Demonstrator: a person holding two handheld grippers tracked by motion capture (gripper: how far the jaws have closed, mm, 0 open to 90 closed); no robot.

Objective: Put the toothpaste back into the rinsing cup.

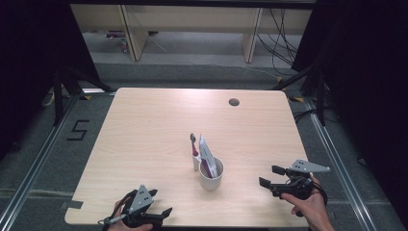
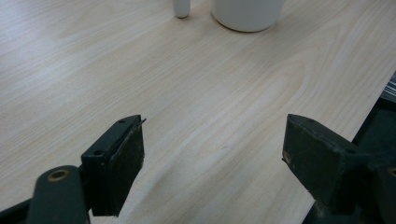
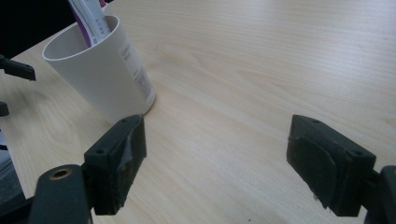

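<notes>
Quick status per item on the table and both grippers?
white cup: upright on the table, holds the tube.
toothpaste tube: standing tilted in the cup.
toothbrush: upright beside the cup, outside it.
left gripper: open, empty, near the table's front edge.
right gripper: open, empty, beside the cup, apart from it.

- We see the cup [image 1: 211, 175] standing on the table [image 1: 144, 134], nearer the front edge than the back.
- In it leans a tube [image 1: 207, 155].
- Just left of the cup and behind it, a toothbrush [image 1: 194, 150] stands upright.
- Far behind, to the right, sits a hole [image 1: 234, 102] in the table.
</notes>
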